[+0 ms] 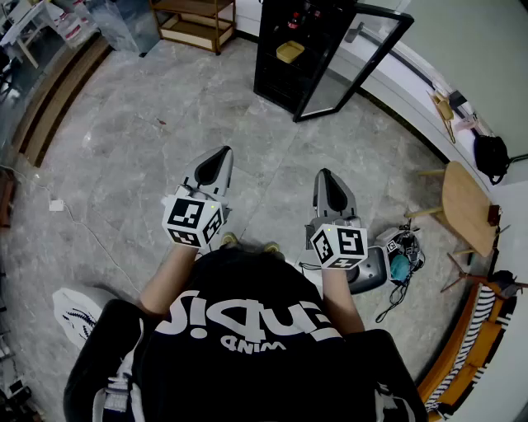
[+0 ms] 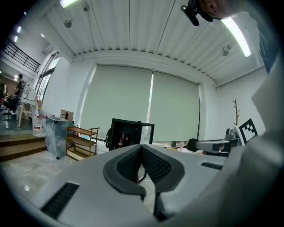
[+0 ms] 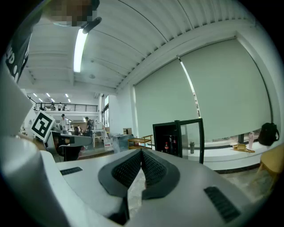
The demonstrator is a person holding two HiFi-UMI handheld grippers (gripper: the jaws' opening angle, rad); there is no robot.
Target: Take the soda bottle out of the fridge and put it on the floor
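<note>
One open black fridge (image 1: 274, 62) on grey marbled floor (image 1: 148, 140), wooden shelf (image 1: 196, 31) nearby

Brightly lit by a ceiling strip light (image 3: 80, 48) above the right hand-held gripper (image 3: 141, 151) (mild glare); bowed, dark toward edges.

Black fridge (image 1: 268, 66) standing open, dark soda bottles (image 3: 167, 146) upright inside, grey floor (image 1: 148, 140).

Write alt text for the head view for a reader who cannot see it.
The left gripper and right gripper point forward side by side over a grey floor, jaws shut and empty. Ahead stands a black fridge with its glass door open, a wooden shelf to its left.
</note>
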